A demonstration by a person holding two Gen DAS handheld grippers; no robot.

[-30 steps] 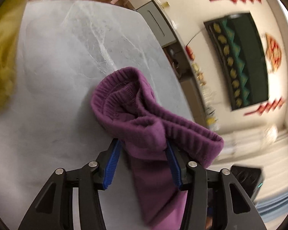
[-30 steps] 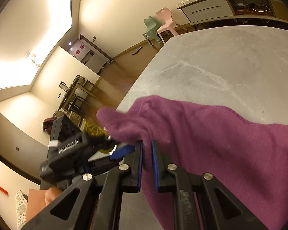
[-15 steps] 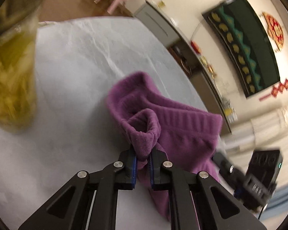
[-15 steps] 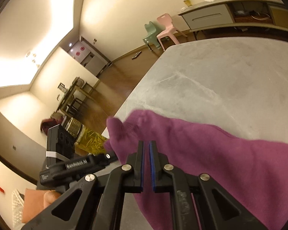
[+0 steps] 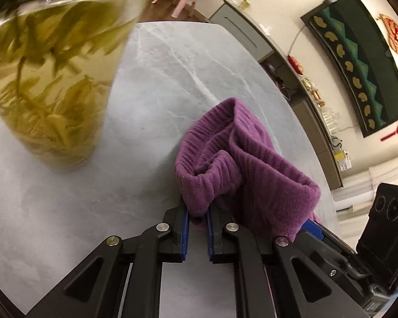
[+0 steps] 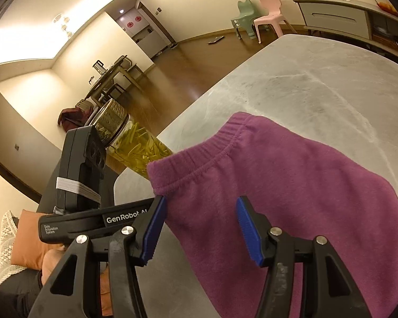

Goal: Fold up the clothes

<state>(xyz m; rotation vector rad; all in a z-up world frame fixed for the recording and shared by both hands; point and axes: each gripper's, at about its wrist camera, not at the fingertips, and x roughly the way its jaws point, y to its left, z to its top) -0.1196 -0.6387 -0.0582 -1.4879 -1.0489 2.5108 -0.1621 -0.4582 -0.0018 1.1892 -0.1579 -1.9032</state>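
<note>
Left wrist view: left tongs [image 5: 198, 218] pinch the waistband of the purple pants [image 5: 241, 164] on the surface [image 5: 66, 212], right of the jar [image 5: 50, 79]. Right tongs [image 6: 201, 229] are spread over the pants [image 6: 291, 185].

We are looking at a home living and dining room: a grey marble counter [image 6: 318, 84], small plastic chairs [image 6: 269, 13], a dining set [image 6: 111, 76], red festive wall ornaments [image 5: 396, 39].

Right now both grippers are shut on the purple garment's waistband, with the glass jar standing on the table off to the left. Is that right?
Not quite. Only the left gripper is shut on the purple garment. The right wrist view shows the right gripper open, its blue pads spread apart over the fabric. The glass jar does stand on the table to the left.
</note>
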